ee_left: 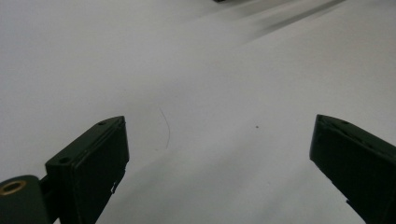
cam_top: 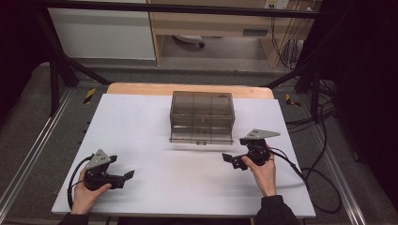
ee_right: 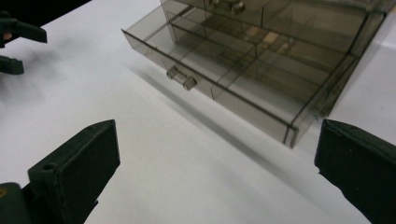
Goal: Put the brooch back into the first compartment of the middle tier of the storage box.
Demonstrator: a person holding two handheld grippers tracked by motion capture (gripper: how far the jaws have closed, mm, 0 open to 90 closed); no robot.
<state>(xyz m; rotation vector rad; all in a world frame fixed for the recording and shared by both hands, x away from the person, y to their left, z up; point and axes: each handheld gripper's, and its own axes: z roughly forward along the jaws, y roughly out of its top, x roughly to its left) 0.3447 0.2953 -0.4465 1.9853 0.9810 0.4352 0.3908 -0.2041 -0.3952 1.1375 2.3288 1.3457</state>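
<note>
High view: one drawer box [cam_top: 202, 117], two grippers, left gripper [cam_top: 126, 177] and right gripper [cam_top: 233, 161], both wide, empty.

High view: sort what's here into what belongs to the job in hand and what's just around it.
In the job:
- smoky clear drawer box, bottom drawer pulled out a little
- right gripper, jaws open, empty, beside the box
- left gripper, open, empty, apart from it

Just around:
- white table top
- black frame bars
- wooden furniture behind

The drawer cabinet [ee_right: 261, 60] is cut off by the right gripper view's top and right edges. Its drawers' contents are too dim to tell. Far streaks on the surface [ee_left: 289, 21] are blurred in the left gripper view.
</note>
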